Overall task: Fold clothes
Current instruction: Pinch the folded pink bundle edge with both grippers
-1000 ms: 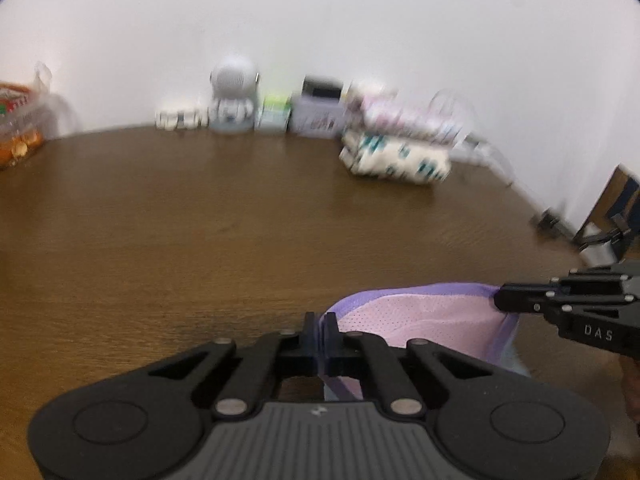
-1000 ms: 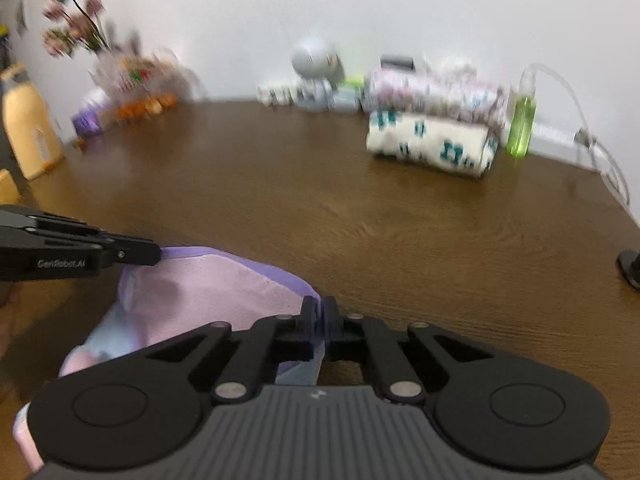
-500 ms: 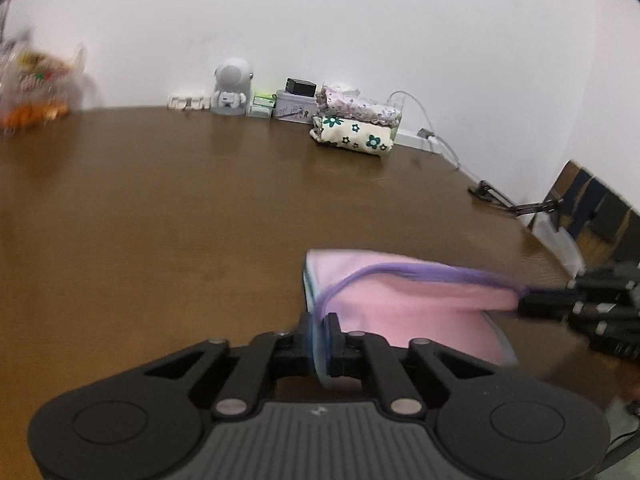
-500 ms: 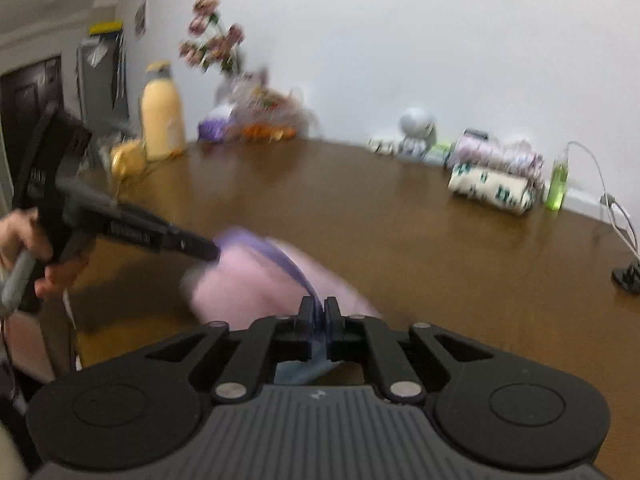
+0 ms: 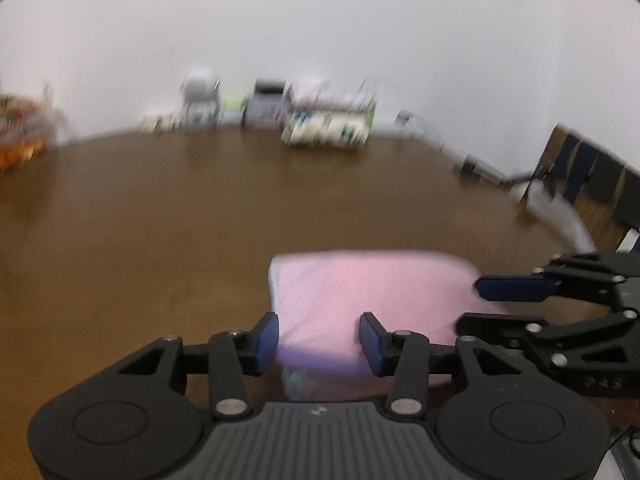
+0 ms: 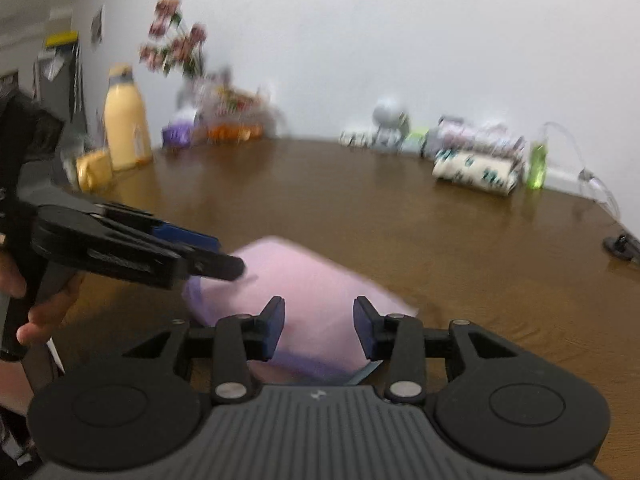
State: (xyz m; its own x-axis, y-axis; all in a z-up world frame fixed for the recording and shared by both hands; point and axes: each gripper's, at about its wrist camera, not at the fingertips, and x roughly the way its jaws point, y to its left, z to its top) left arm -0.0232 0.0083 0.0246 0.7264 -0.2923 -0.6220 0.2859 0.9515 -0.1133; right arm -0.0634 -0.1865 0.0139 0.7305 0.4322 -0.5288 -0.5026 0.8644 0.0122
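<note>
A folded pink garment (image 5: 372, 292) with a purple edge lies flat on the brown table (image 5: 160, 208), near its front. My left gripper (image 5: 319, 338) hovers over the garment's near left part; its jaws are opening and the pads no longer press the cloth. My right gripper (image 6: 319, 328) stands over the same garment (image 6: 308, 296) from the other side, its jaws also opening, with the cloth lying below them. Each gripper shows in the other's view: the right gripper (image 5: 480, 308) at the garment's right edge, the left gripper (image 6: 216, 258) at its left corner. Both views are blurred.
Rolled floral cloths (image 6: 476, 170), a small white robot figure (image 6: 388, 120), a green bottle (image 6: 538, 164) and small boxes line the table's far edge by the wall. A yellow bottle (image 6: 126, 132) and flowers (image 6: 176, 48) stand at the far left. A hand (image 6: 36, 312) holds the left gripper.
Both grippers were shut on the garment's purple edge and carried it over; now both have opened and the garment lies folded flat, pink side up.
</note>
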